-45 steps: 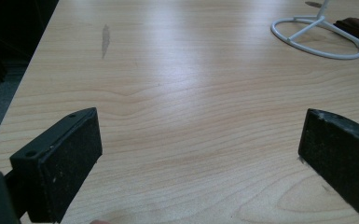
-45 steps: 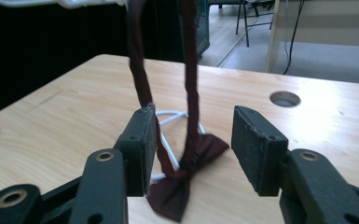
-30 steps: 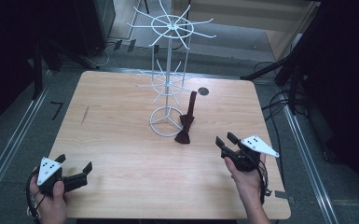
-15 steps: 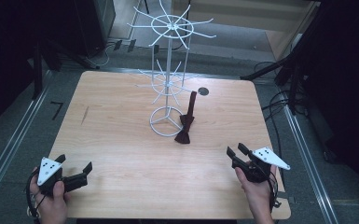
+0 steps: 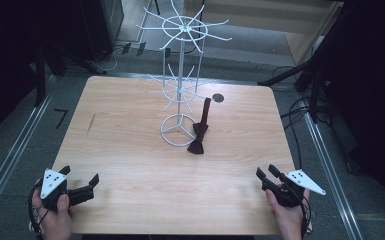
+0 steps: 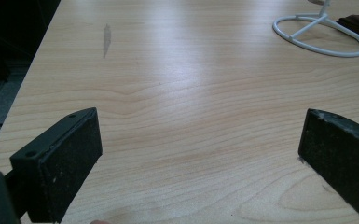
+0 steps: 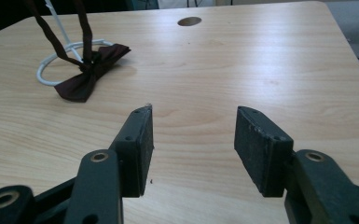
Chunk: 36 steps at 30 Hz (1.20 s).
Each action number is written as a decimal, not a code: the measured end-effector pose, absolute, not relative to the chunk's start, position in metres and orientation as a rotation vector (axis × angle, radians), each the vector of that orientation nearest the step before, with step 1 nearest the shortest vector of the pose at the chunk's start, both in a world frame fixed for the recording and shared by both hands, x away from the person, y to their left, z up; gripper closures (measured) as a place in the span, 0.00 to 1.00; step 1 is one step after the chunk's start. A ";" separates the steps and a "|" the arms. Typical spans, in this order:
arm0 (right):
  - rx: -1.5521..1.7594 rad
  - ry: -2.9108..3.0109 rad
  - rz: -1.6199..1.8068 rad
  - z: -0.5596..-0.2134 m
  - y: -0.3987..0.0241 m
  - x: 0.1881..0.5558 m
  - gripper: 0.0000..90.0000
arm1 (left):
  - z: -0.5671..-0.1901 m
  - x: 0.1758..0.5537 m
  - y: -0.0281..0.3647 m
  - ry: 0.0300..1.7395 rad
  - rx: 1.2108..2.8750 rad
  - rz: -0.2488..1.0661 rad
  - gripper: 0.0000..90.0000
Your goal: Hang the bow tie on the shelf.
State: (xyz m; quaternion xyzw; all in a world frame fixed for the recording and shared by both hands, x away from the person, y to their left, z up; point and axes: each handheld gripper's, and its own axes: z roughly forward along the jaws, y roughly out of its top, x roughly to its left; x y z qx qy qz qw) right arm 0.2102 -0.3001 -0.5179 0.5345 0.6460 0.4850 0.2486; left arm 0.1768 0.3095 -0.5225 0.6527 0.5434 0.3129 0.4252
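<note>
Item: dark maroon bow tie (image 5: 199, 134), with strap. The bow lay flat on the wooden table (image 5: 130, 150), touching the outer edge of the white wire stand (image 5: 180, 100) at its ring base, on the side nearer the right gripper. In the right gripper view the strap (image 7: 44, 28) ran up from the knot in two bands toward the stand's lower arms; whether it was hooked over an arm could not be told.

Progress, as judged: the tie appeared to have been brought to the stand and let go, its bow resting on the table rather than hanging clear. If a free hang was wanted, lifting or reseating it was left to do; otherwise the placing looked finished. Neither gripper touched the tie or the stand.

Right gripper (image 5: 267, 175): well apart from the stand, near the table's front right corner, low over the wood. Jaws stood partly open, about half their spread, with bare table between them and nothing held. Its pads (image 7: 140, 140) faced the tie from a distance.

Left gripper (image 5: 82, 181): well apart from the stand, at the table's front left edge. Jaws stood wide apart and empty; in the left gripper view bare wood lay between them and the stand's ring base (image 6: 324, 35) showed far off.

Also noted: small dark round hole (image 5: 218, 97) in the table, beyond the stand.
</note>
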 end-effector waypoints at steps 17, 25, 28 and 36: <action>1.527 1.723 1.276 -0.537 -0.346 0.190 0.28 | -0.523 0.177 0.310 1.357 1.628 0.780 0.00; 1.531 1.713 1.256 -0.541 -0.364 0.180 0.16 | -0.523 0.177 0.310 1.361 1.629 0.777 0.00; 1.543 1.702 1.232 -0.541 -0.371 0.176 0.15 | -0.523 0.177 0.310 1.360 1.631 0.778 0.00; 1.562 1.672 1.194 -0.550 -0.385 0.171 0.15 | -0.522 0.177 0.310 1.359 1.636 0.773 0.00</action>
